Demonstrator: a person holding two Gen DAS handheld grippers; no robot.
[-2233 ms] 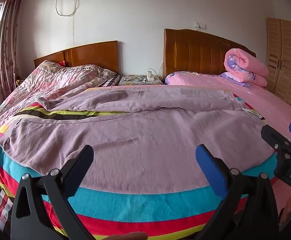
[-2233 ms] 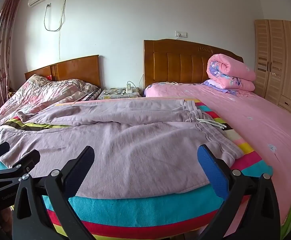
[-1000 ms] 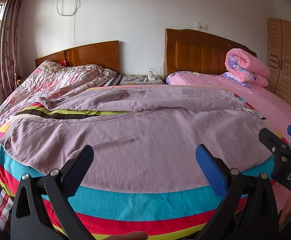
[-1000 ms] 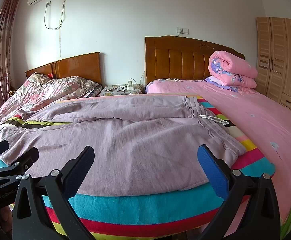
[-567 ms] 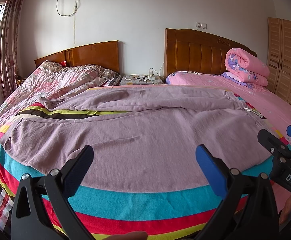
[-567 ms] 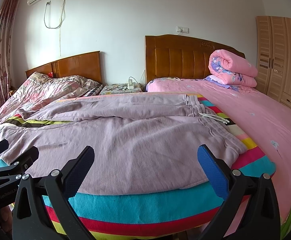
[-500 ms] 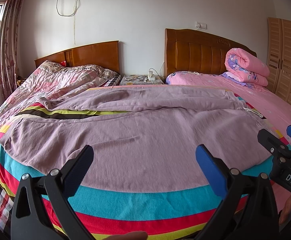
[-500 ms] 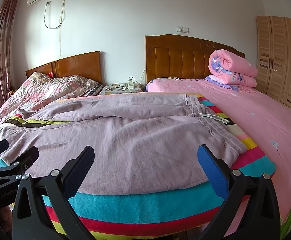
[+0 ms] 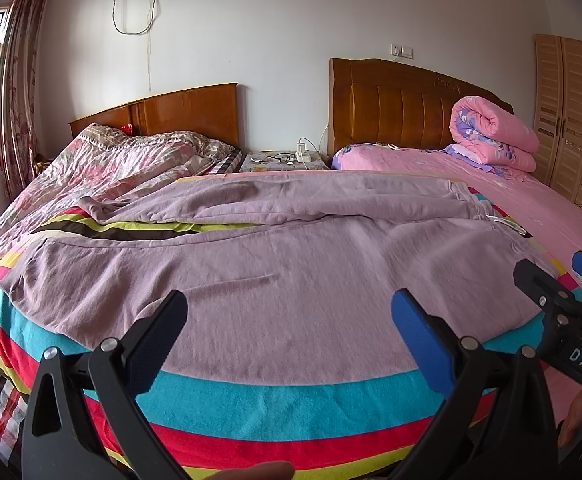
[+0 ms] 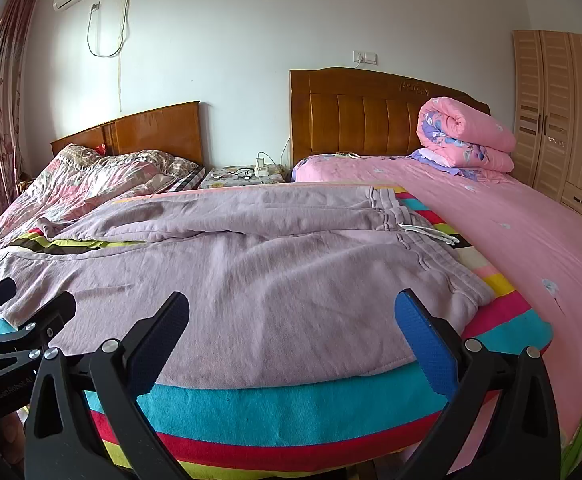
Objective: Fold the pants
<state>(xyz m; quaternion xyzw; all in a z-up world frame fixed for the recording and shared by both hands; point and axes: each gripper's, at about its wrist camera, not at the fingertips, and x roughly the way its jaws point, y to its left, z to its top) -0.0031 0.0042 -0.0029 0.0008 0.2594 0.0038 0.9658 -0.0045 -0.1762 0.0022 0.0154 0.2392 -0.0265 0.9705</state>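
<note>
Pants (image 9: 291,276) lie spread flat across striped blanket (image 9: 275,400) on near bed, waistband right, legs left. Left gripper (image 9: 289,322) and right gripper (image 10: 291,322) both released, jaws wide, hovering at near edge, touching nothing. Right gripper's body reads "DAS" in left view.

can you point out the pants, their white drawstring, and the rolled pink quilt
pants (image 10: 275,280), right wrist view, middle of the near leg's fabric
white drawstring (image 10: 431,232), right wrist view, on the cord beside the waistband
rolled pink quilt (image 10: 463,132), right wrist view, on the upper roll
</note>
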